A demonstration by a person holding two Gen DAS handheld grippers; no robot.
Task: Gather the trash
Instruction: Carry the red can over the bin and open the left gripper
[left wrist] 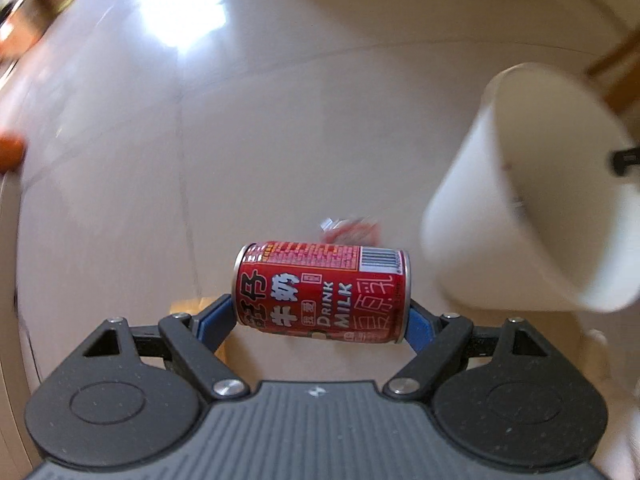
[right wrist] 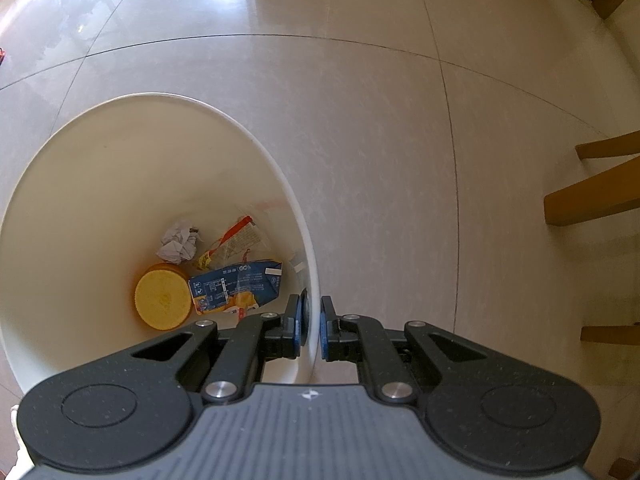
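My left gripper [left wrist: 322, 314] grasps a small red metal drink can [left wrist: 322, 292] lying sideways, one blue-padded finger pressed on each end, above the glossy beige tiled floor [left wrist: 240, 120]. Just beyond the can a blurred red-and-silver wrapper [left wrist: 350, 229] lies on the floor. To the right of the left fingers, the white plastic waste bin [left wrist: 472, 216] hangs tilted, its mouth turned toward the right edge.

My right gripper [right wrist: 310, 330] is clenched on the bin's rim [right wrist: 314, 280], one finger inside the wall and one outside. At the bottom of the bin, left of and beyond the right fingers, I see a round yellow lid [right wrist: 162, 300], a flattened blue carton [right wrist: 236, 286], a crumpled white paper ball [right wrist: 178, 242] and a clear printed wrapper [right wrist: 240, 240]. Wooden furniture legs [right wrist: 592, 200] stand far to the right.
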